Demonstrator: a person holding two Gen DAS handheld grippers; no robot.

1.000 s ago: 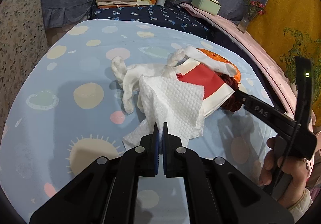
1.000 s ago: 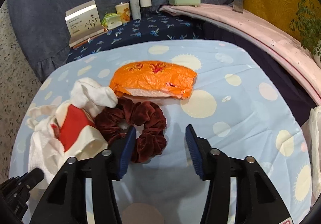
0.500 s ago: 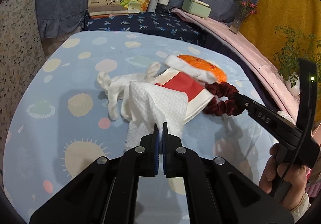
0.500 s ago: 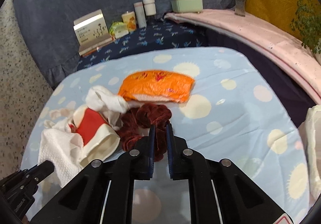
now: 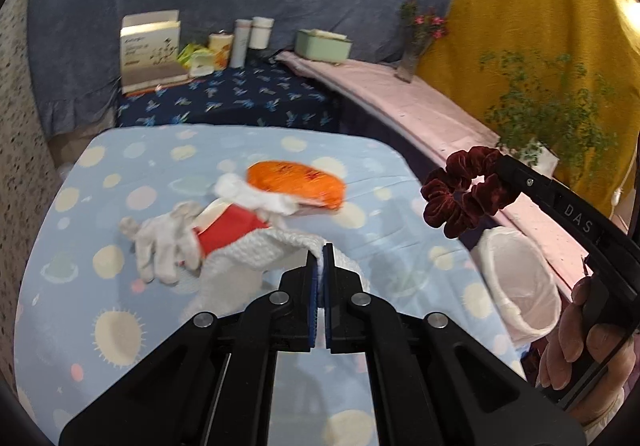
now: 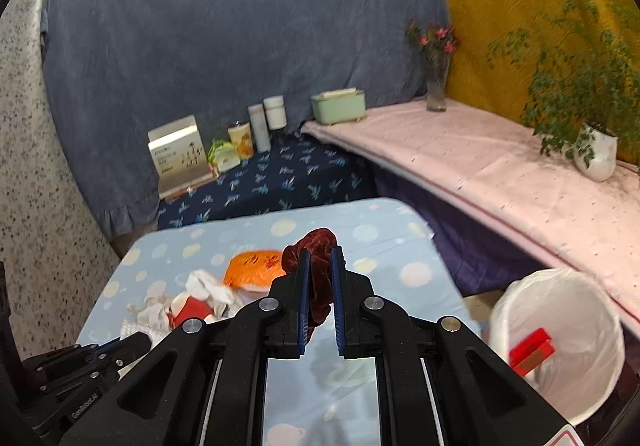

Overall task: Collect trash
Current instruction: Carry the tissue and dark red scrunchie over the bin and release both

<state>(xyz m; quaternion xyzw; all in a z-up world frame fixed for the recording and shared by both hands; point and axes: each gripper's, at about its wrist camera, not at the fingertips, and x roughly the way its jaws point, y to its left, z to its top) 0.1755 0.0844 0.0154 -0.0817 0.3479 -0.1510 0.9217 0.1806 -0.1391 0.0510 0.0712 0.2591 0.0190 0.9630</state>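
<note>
1. From the left wrist view, the left tongs are pressed together on a corner of the white paper towel, which lifts off the worktop. The right tongs pinch the dark red scrunchie in the air, near the white-lined bin. The orange wrapper, the white glove and the red and white carton lie uncollected.
2. From the right wrist view, the right tongs hold the scrunchie between the pads. The bin already holds something red. I judge the task is early: two items are held, three remain.
</note>
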